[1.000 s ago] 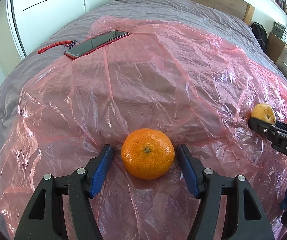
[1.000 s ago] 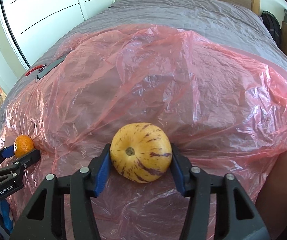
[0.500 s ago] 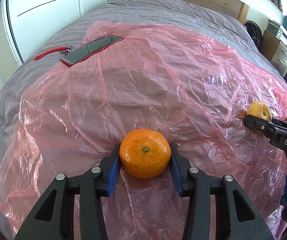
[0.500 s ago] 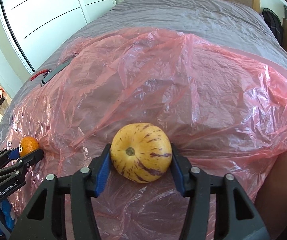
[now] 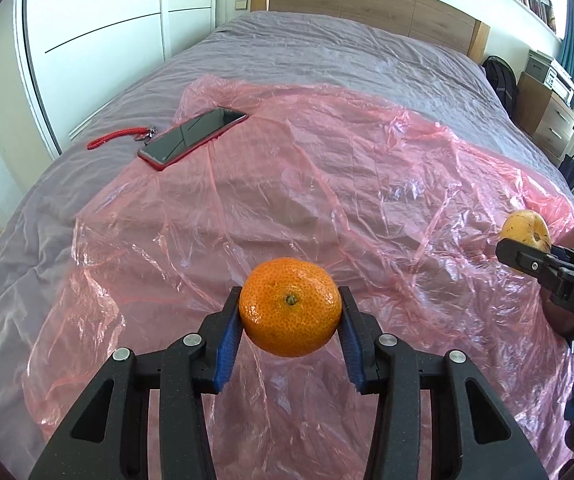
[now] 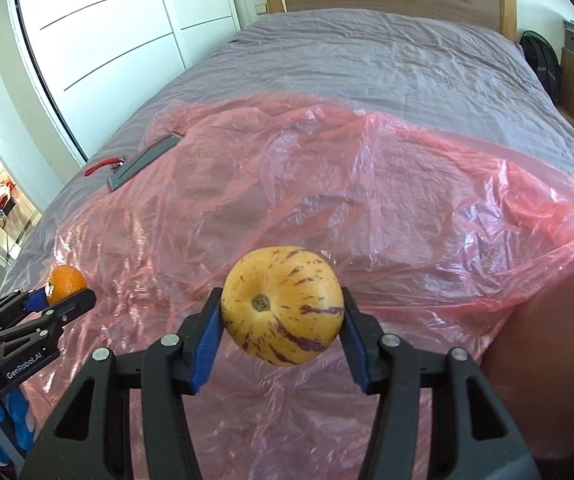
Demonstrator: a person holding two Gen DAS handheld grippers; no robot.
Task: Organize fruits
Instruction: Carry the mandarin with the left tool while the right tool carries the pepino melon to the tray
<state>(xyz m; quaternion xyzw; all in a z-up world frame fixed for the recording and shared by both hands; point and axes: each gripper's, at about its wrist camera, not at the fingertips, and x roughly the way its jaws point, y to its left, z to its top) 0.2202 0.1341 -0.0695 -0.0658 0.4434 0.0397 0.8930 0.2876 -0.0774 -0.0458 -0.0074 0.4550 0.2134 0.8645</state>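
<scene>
My left gripper [image 5: 290, 308] is shut on an orange tangerine [image 5: 290, 306] and holds it above the pink plastic sheet [image 5: 327, 168]. My right gripper [image 6: 283, 306] is shut on a yellow fruit with purple streaks [image 6: 283, 304], also held above the sheet. In the left wrist view the yellow fruit [image 5: 526, 229] and right gripper show at the far right. In the right wrist view the tangerine [image 6: 67, 282] and left gripper show at the far left.
A red-cased phone [image 5: 193, 137] lies at the sheet's far left edge, with a red lanyard [image 5: 117, 138] beside it on the grey bedspread [image 5: 347, 52]. A wooden headboard [image 5: 367, 4] stands at the back, white wardrobe doors on the left, drawers and a backpack on the right.
The left gripper closed on the tangerine and lifted it off the sheet. The right gripper, holding the yellow fruit throughout, has risen too.
</scene>
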